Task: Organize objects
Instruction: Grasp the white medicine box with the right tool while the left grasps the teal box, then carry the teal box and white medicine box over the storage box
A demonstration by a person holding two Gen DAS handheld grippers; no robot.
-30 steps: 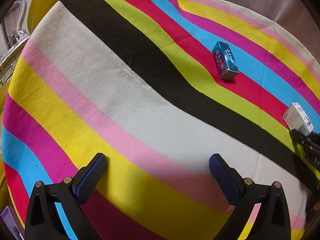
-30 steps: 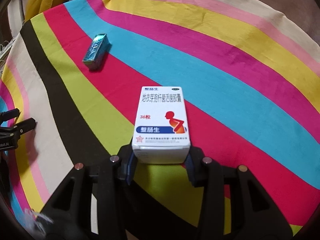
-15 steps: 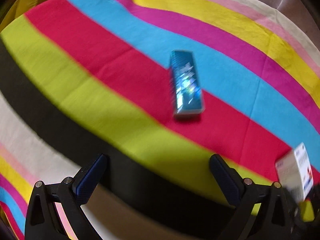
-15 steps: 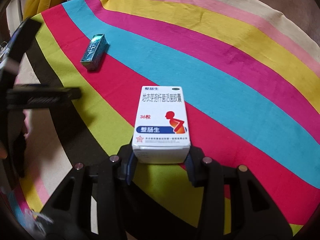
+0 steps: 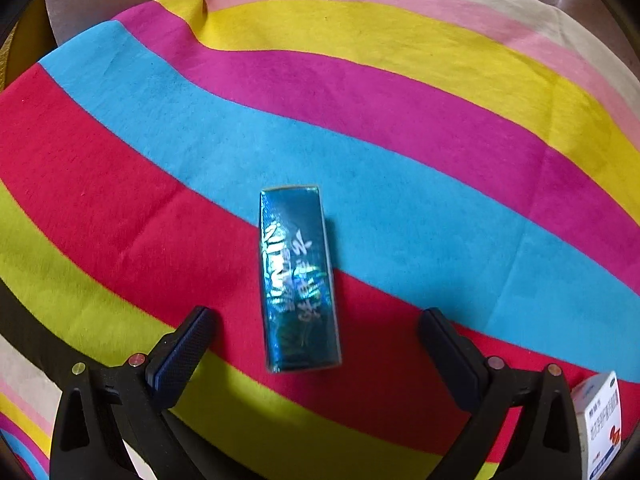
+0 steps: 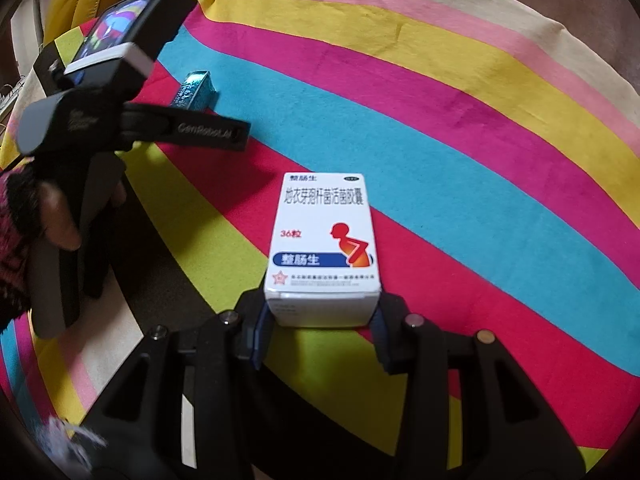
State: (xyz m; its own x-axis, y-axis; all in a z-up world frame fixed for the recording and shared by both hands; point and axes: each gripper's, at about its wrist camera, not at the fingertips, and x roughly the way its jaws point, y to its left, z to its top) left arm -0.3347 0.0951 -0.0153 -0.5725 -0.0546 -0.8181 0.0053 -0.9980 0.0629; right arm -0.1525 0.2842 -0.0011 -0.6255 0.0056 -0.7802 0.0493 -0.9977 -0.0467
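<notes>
The left gripper (image 5: pixel 316 342) is positioned with its fingers (image 5: pixel 184 354) spread wide, and nothing is held between them. The blue foil box (image 5: pixel 298 280) is located between the two fingers, lying flat on the striped cloth (image 5: pixel 400 100), with its near half inside the gap and its far end projecting beyond the fingertips. Clear space is left on both sides of the box, so no contact is made yet.

The right gripper (image 6: pixel 320 322) is closed narrowly on the white medicine box (image 6: pixel 324 248). The box is clamped at its near end only; most of its length extends forward past the fingers.

Risks to be considered:
- The foil surface is judged to be slick. If the fingers are closed on the box from too high, it may be squeezed out rather than gripped.
- The box sits slightly nearer the left finger. An uneven closure may rotate it on the soft cloth.
- The cloth may be pinched and dragged if the fingers are lowered too far.
- The white box, held by one end, may pivot or slip if the right gripper is swung quickly
</notes>
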